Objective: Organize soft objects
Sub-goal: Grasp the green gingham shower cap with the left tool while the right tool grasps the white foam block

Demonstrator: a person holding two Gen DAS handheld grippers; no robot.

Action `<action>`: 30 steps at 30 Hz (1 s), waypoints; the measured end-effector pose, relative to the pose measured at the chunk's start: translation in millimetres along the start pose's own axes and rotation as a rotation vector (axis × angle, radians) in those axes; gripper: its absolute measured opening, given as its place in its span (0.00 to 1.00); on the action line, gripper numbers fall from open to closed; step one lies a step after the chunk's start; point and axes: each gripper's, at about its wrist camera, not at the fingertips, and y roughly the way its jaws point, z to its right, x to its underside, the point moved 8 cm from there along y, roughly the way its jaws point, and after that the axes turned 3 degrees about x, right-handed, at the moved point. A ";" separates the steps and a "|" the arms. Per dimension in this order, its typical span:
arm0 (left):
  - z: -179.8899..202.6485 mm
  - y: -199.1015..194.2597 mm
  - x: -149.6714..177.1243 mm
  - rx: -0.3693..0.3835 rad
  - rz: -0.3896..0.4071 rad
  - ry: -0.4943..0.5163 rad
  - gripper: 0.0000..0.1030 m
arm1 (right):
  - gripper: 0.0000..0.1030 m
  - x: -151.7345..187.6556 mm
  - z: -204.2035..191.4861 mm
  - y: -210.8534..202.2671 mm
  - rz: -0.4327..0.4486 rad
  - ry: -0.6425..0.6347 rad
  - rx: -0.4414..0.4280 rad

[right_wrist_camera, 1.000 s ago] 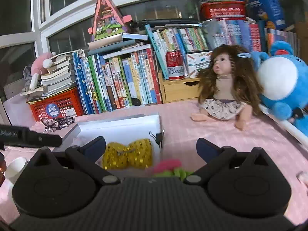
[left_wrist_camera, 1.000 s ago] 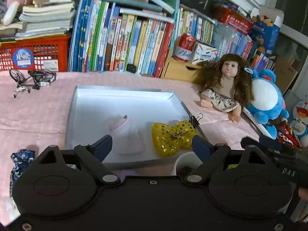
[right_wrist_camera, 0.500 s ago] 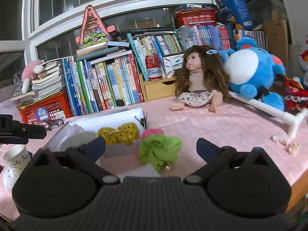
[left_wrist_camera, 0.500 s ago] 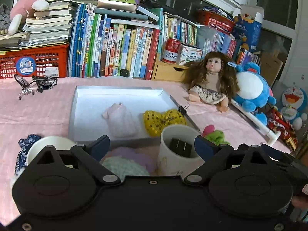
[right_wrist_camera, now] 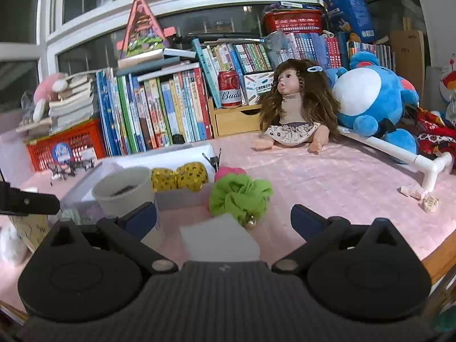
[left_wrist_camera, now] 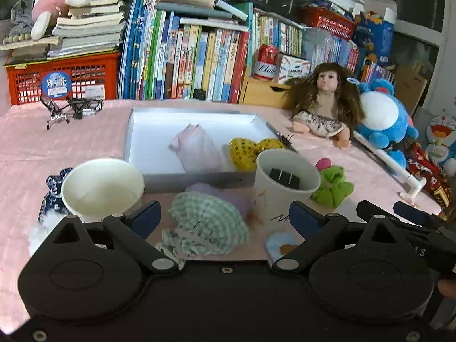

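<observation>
Soft objects lie scattered on the pink-covered bench [left_wrist_camera: 85, 142], some already in the white tray [left_wrist_camera: 148, 131]. Nearest the left tool [left_wrist_camera: 225, 218], whose jaws stand wide and have just been opening further, a green checked cloth piece [left_wrist_camera: 208, 225] lies on the bench between the two blue pads, not pressed by either; a lilac piece [left_wrist_camera: 225, 193] lies just behind it against the tray's front wall. An empty white paper cup [left_wrist_camera: 102, 188] stands at the left pad, with a dark blue patterned cloth [left_wrist_camera: 52, 188] just to its left. A second paper cup [left_wrist_camera: 285, 188] holding black binder clips stands at the right pad. The right tool [right_wrist_camera: 223, 218] is likewise spread wide with nothing gripped; a white sheet [right_wrist_camera: 219, 239] lies on the bench between its pads, and a green scrunchie [right_wrist_camera: 239, 193] sits just beyond, touching a pink item [right_wrist_camera: 228, 172] behind it. Inside the tray rest a pale pink cloth piece [left_wrist_camera: 196, 148] near the middle and a yellow sequined bow [left_wrist_camera: 250, 151] at the front right corner. A black binder clip [right_wrist_camera: 212, 158] sits at the tray's right edge. Farther back, a doll [left_wrist_camera: 325, 105] with long brown hair sits on the bench, a blue plush toy [left_wrist_camera: 382, 119] beside it. Glasses [left_wrist_camera: 71, 108] lie at far left before a red crate [left_wrist_camera: 62, 77]. Upright books [left_wrist_camera: 185, 57] and a red can [left_wrist_camera: 266, 62] line the rear.
</observation>
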 end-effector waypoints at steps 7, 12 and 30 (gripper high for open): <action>-6.7 4.8 16.7 -0.023 0.000 -0.005 0.93 | 1.00 13.3 -16.4 7.6 -0.039 -0.083 -0.012; -8.2 14.2 28.6 -0.035 -0.017 0.013 0.93 | 1.00 24.0 -30.1 15.7 -0.071 -0.137 -0.007; -9.4 49.3 47.4 -0.112 -0.005 0.064 0.93 | 0.98 41.1 -17.3 35.8 -0.110 -0.181 0.105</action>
